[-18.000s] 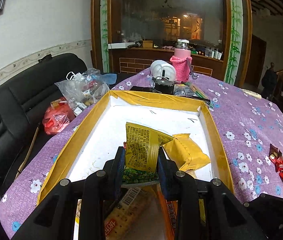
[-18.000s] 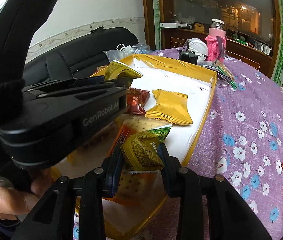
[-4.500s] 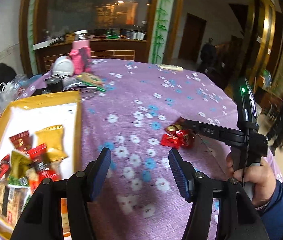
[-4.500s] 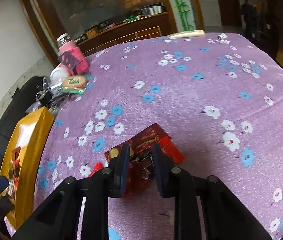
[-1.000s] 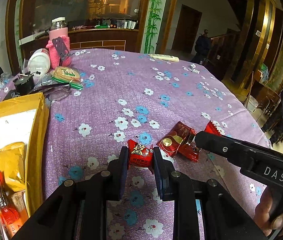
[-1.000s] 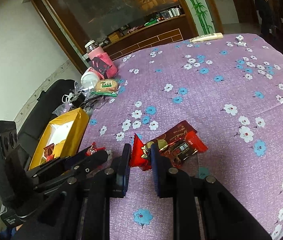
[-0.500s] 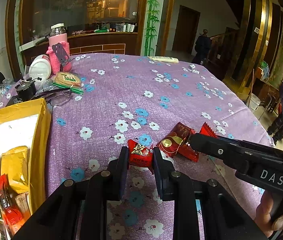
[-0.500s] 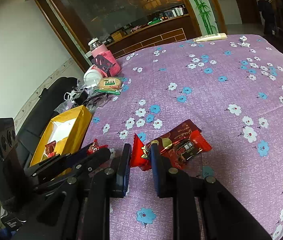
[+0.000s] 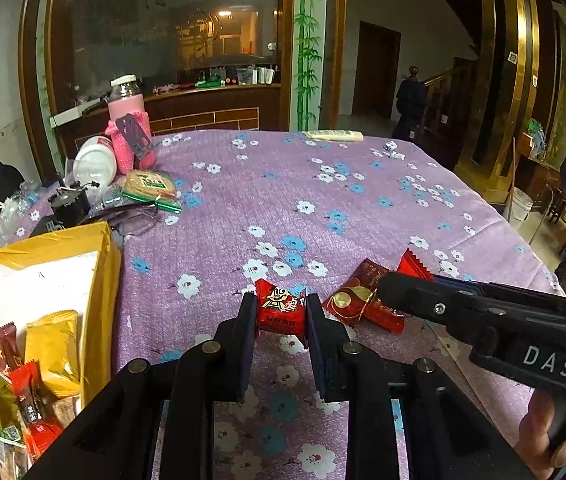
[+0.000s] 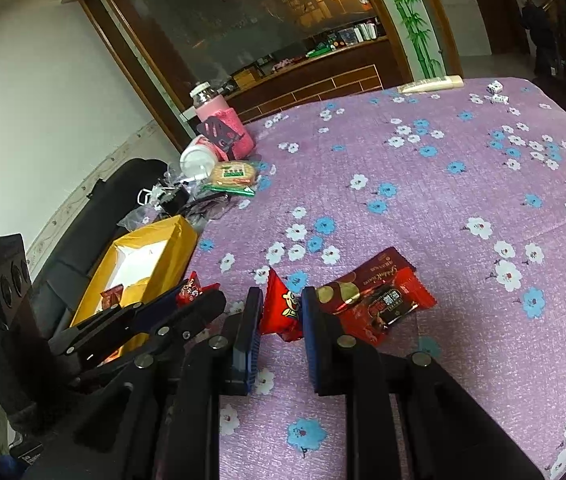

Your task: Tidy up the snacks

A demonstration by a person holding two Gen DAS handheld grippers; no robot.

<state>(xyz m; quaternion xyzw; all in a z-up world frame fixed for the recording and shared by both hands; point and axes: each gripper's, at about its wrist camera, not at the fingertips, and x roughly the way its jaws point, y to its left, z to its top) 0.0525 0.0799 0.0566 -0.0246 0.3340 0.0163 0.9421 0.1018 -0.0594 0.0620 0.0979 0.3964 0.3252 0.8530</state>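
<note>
My left gripper has its jaws clamped on a small red candy, and my right gripper pinches another red packet. Both sit well to the right of the yellow box. Just beyond the right jaws, two red wrappers lie on the purple surface. The box already holds several snacks; by my judgement, four pieces remain.
</note>
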